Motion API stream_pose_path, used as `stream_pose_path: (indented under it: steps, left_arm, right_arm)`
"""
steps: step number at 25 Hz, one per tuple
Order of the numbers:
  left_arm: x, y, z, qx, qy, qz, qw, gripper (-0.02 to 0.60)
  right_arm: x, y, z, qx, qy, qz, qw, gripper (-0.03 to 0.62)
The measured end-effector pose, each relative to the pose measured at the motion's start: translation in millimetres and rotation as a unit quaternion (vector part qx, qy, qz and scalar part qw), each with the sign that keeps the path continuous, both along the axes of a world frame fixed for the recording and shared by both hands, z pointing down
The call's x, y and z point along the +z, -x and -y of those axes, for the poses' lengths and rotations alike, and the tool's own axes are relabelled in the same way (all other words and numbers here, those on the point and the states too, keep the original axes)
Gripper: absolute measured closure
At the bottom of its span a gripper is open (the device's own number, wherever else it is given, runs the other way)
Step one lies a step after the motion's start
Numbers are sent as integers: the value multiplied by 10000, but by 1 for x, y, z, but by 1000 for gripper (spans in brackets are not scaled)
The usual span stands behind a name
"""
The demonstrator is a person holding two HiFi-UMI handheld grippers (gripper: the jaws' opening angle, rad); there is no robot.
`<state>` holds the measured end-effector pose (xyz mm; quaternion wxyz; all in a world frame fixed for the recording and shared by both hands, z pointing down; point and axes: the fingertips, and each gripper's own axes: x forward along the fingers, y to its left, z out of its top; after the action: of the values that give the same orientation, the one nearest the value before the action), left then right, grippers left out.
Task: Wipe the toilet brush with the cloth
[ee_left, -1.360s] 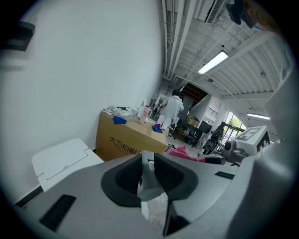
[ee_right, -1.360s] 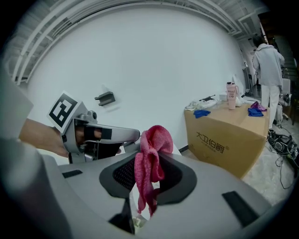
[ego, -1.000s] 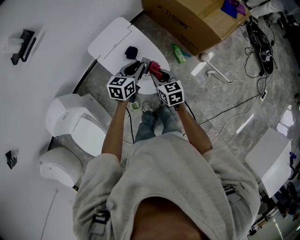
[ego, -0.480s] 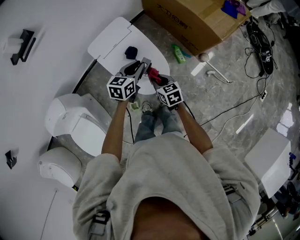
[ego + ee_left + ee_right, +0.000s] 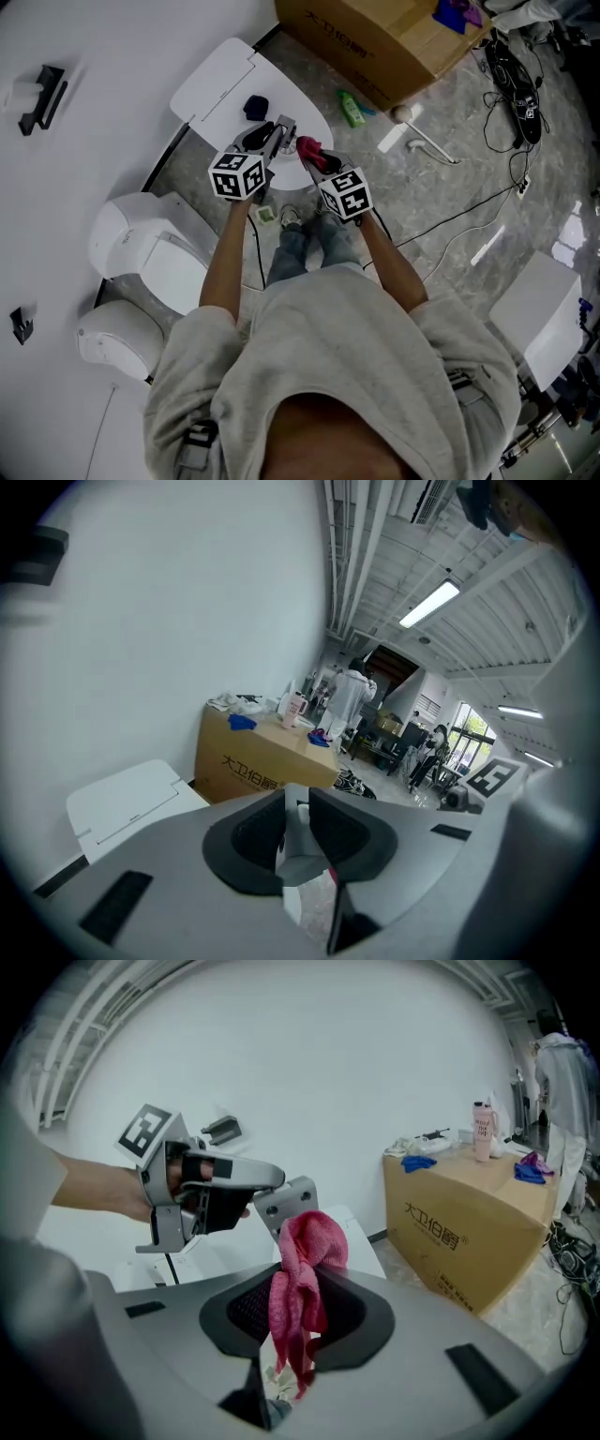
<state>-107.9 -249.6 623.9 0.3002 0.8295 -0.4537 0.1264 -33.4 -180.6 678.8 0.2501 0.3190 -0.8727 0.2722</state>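
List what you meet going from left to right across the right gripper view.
Forearm → left gripper → pink cloth → cardboard box → person in white

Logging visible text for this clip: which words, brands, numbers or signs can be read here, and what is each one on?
"大卫伯爵": printed on the side of the cardboard box; it also reads in the left gripper view.
Pink bottle on top of that box: label too small to read.
Green bottle on the floor: label too blurred to read.
Marker cubes: black-and-white patterns only, no words or numbers.
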Motion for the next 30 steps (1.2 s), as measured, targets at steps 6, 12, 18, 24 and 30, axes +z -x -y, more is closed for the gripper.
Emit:
stream_pose_path:
  steps: [6, 12, 18, 24, 30]
  left_arm:
    - [0, -3, 0, 2, 4, 28, 10000, 489]
    - [0, -2, 1, -30, -4, 22, 10000, 489]
    - [0, -1, 1, -46, -4, -5, 10000, 489]
    - [-1, 3, 3, -150, -17, -26, 9999, 489]
    - [-1, 4, 1, -164, -5, -46, 9999, 489]
  right_arm:
    - [-47, -4, 10, -12, -513, 233, 9984, 490]
    - [-68, 4, 7, -229, -733, 293, 9966, 490]
    - [-56, 13, 5, -321, -607, 242, 9973, 490]
    - [-40, 22, 12, -412, -455, 195, 9979, 490]
    - [-22, 24, 15, -470, -257, 43, 9986, 490]
